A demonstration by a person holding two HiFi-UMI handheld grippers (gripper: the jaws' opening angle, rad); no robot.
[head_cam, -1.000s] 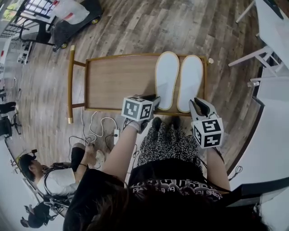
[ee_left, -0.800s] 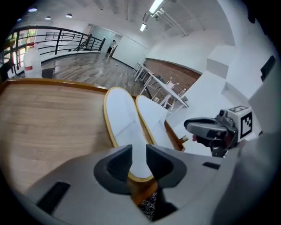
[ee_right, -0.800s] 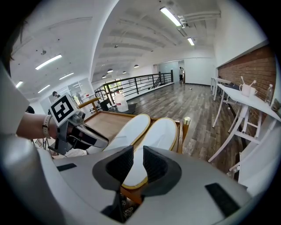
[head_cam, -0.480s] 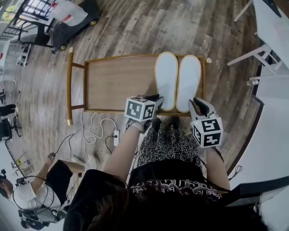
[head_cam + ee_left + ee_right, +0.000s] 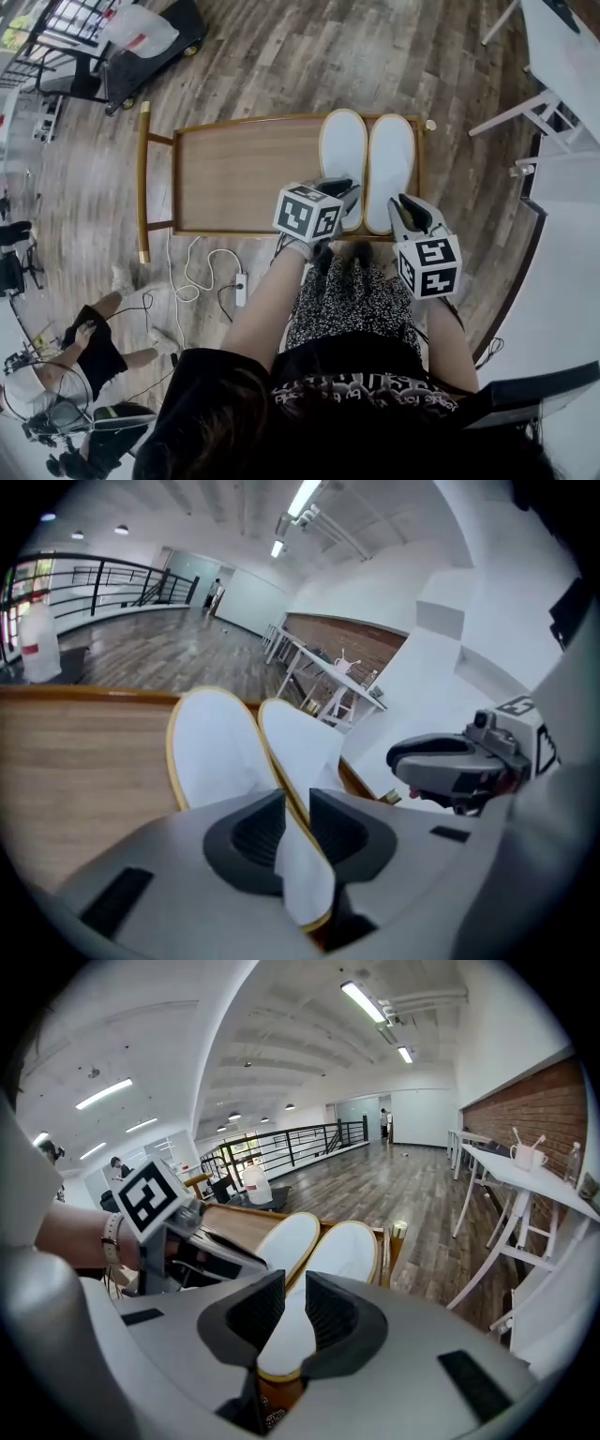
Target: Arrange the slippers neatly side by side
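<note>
Two white slippers with yellow trim lie flat, side by side, at the right end of a wooden tray table (image 5: 175, 178): the left slipper (image 5: 344, 159) and the right slipper (image 5: 392, 164). My left gripper (image 5: 345, 190) hovers over their heels, near the seam between them. Its jaws have just been closing a little and still stand apart. In the left gripper view (image 5: 297, 817) the right slipper's heel (image 5: 300, 747) shows through the gap, not pinched. My right gripper (image 5: 408, 208) hangs over the right slipper's heel, open (image 5: 293, 1307) with the slipper (image 5: 342, 1251) beyond it.
The tray's left half is bare wood. Cables and a power strip (image 5: 239, 286) lie on the floor at its near left. A person (image 5: 84, 356) crouches at lower left. A white table (image 5: 572, 56) stands at the right, a dark cart (image 5: 141, 37) at the far left.
My left gripper has moved right, from the left slipper's heel toward the seam between both heels. The slippers and right gripper stay put. The person on the floor has shifted.
</note>
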